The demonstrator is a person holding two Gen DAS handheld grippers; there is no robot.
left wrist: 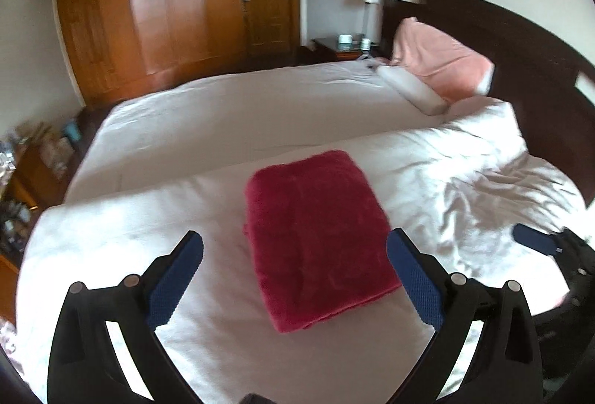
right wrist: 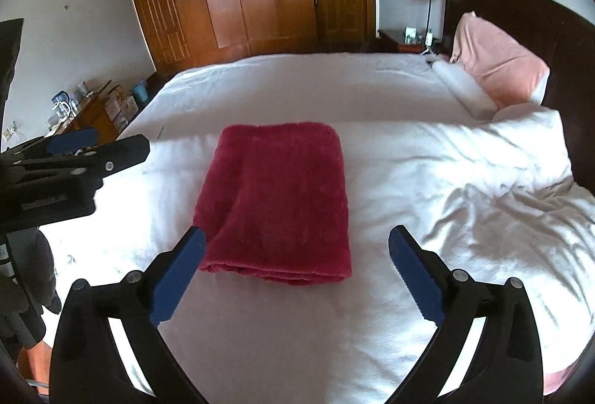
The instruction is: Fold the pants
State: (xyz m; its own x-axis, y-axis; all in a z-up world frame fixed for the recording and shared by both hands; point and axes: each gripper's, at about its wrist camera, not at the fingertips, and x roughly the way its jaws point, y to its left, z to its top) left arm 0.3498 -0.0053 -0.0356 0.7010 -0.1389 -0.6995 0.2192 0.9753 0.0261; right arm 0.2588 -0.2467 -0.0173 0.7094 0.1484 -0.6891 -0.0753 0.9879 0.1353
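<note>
Gaping wide and empty, both grippers, left gripper [left wrist: 295,248] and right gripper [right wrist: 297,242], above folded red pants [left wrist: 316,236].

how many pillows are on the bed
2 in plain view: a pink pillow propped against the headboard, and a white pillow lying flat in front of it. More may be hidden under the white duvet.

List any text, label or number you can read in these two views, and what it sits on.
None can be read.
Left gripper: its black body carries a small label, too blurred to read.
Folded dark red fleece pants: no label visible.
</note>
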